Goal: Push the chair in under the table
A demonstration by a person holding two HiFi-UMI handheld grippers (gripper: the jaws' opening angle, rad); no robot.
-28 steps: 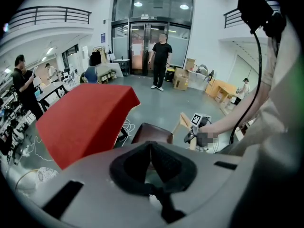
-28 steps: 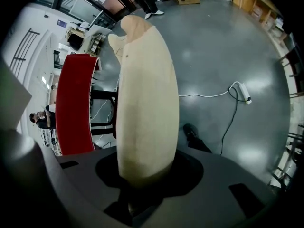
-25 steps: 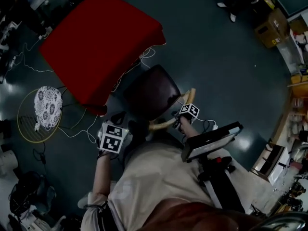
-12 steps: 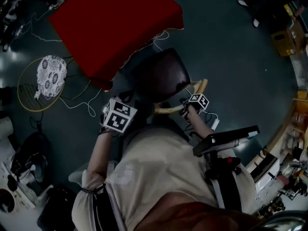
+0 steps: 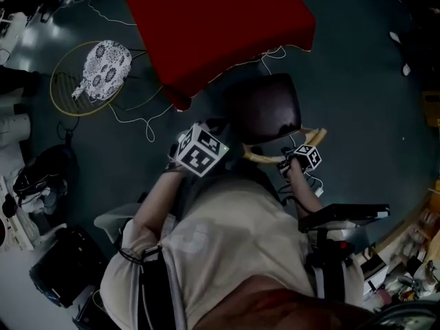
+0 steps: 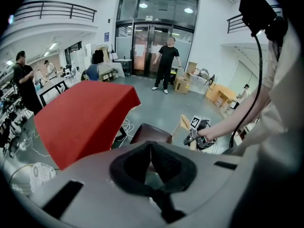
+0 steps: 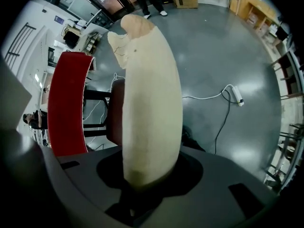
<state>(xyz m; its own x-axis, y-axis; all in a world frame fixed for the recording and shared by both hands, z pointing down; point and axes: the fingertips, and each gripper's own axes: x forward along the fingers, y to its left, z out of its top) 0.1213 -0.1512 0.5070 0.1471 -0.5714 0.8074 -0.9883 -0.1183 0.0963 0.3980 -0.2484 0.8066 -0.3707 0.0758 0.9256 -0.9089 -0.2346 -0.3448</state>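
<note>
The table (image 5: 220,26) under a red cloth stands at the top of the head view. The chair's dark seat (image 5: 265,108) lies just off its near corner, and the curved wooden backrest (image 5: 271,158) faces me. My right gripper (image 5: 294,159) holds the backrest's right end. In the right gripper view the pale wood (image 7: 149,89) fills the gap between the jaws, which have just been closing onto it. My left gripper (image 5: 208,136) is shut with nothing in it, by the backrest's left end. In the left gripper view its jaws meet, with the seat (image 6: 152,133) beyond them.
A yellow hoop with a patterned cloth (image 5: 100,71) and loose white cables (image 5: 148,119) lie on the floor left of the table. A black stand (image 5: 344,215) is at my right and bags (image 5: 41,177) at my left. A person (image 6: 166,63) stands far off.
The head view has swung, so the table and chair now appear further right and higher. Both grippers keep their places at the chair's back.
</note>
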